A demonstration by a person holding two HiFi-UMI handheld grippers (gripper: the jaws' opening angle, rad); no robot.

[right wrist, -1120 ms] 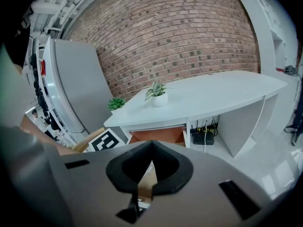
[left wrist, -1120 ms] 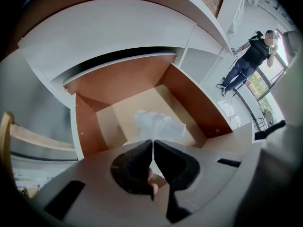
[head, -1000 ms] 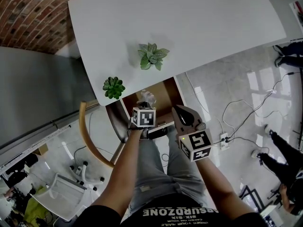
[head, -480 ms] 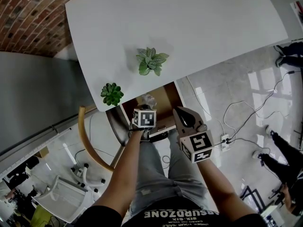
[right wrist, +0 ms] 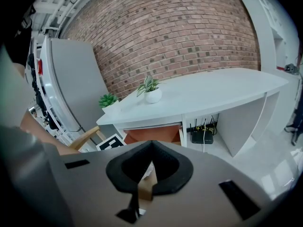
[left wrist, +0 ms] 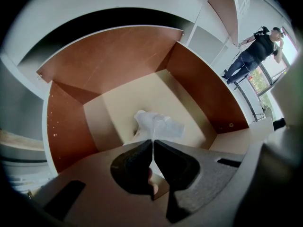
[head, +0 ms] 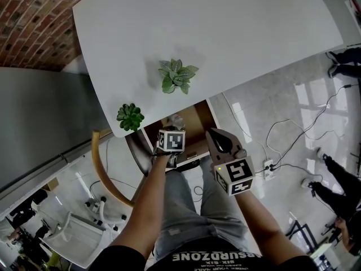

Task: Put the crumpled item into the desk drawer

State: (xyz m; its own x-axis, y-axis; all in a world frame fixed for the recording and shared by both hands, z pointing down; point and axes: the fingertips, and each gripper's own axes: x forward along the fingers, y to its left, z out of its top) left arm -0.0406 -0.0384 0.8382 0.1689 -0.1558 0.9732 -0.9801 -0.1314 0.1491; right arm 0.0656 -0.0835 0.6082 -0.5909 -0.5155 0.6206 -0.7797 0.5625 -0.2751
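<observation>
Head view, left tool (head: 174,127) downward, pinching wad (head: 177,119)

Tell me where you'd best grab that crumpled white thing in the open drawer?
Grip a thin fold at its top, coming straight down from above. The crumpled item is a soft, irregular wad, and the drawer walls probably block a sideways approach. The left gripper has its jaws shut on such a fold this way.

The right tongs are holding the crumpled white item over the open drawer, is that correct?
Not quite: it is the left tongs that are holding the crumpled white item over the open drawer, as the left gripper view shows. The right tongs are shut on nothing.
</observation>
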